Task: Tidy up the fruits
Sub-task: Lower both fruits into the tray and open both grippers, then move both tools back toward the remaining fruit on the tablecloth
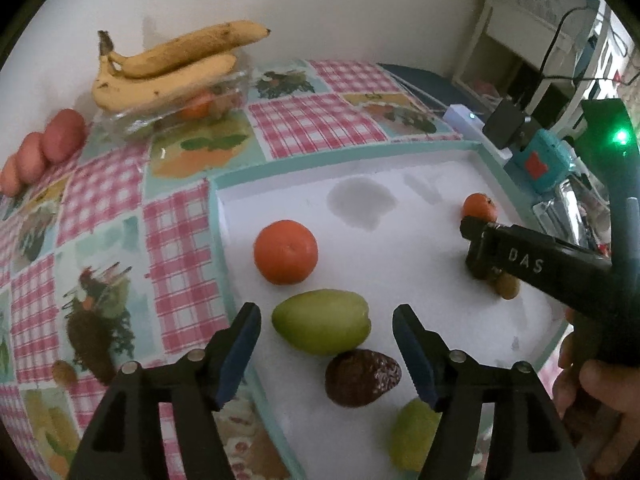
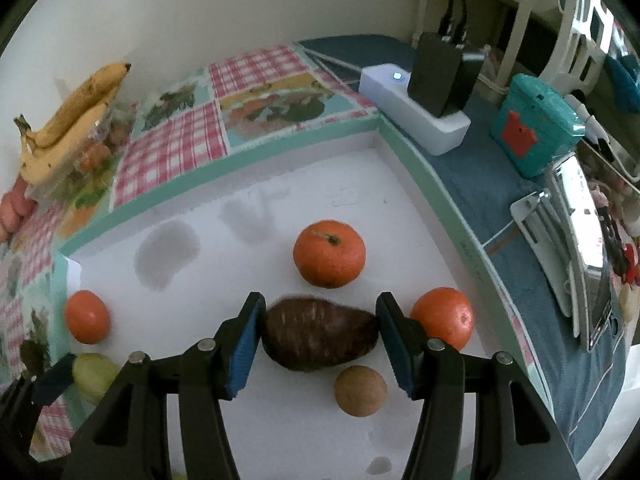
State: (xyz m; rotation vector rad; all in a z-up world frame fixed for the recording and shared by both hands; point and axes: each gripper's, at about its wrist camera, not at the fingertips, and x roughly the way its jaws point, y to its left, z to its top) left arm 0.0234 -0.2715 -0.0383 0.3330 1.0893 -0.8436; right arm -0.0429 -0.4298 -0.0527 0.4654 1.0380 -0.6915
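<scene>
Fruits lie in the white tray filling the middle of both views, bananas at upper left beyond it. The right gripper, lower centre, has both pads pressed on a brown ridged fruit, oranges around it. The left gripper stands spread, clear of the green fruit between its fingers.

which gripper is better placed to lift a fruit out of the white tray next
Right. The right gripper has its pads against the brown fruit; the left gripper stands open with the green fruit loose between its jaws.
</scene>
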